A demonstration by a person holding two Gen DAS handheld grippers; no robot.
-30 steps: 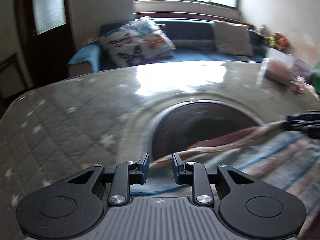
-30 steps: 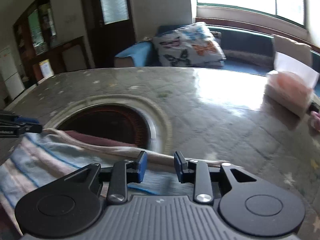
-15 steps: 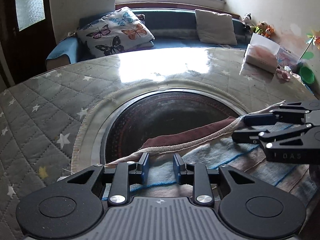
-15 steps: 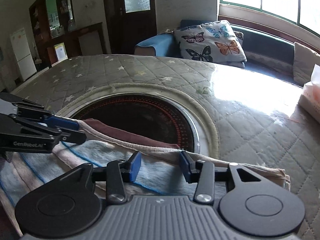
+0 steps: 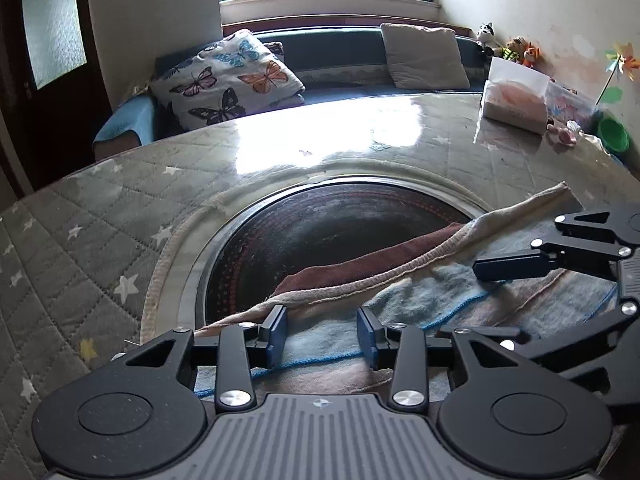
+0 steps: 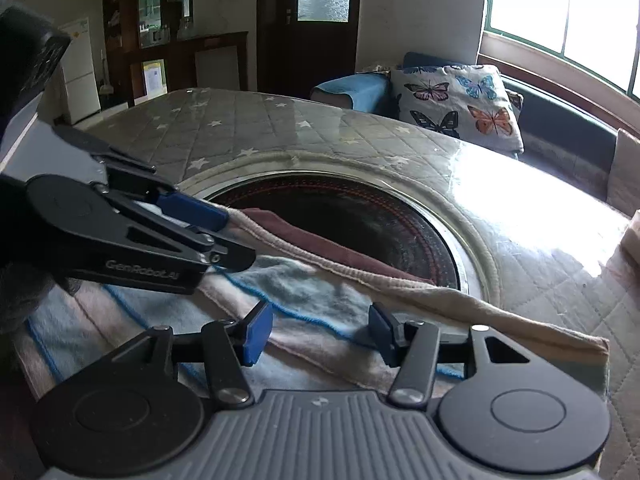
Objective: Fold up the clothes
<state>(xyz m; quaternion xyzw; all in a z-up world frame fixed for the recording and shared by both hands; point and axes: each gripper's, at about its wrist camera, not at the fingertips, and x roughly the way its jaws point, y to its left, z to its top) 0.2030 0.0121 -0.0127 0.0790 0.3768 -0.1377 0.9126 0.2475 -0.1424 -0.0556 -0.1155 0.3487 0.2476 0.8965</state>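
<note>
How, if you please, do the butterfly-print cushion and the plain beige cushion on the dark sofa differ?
The butterfly-print cushion is white with coloured butterflies; the plain beige cushion has no pattern. The butterfly one sits at the sofa's left end and looks bulkier; the beige one leans further right, below the window. Both rest on the dark sofa.

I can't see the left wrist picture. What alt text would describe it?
An open left gripper sits over a striped towel on a quilted table. The right gripper reaches in from the right.
</note>
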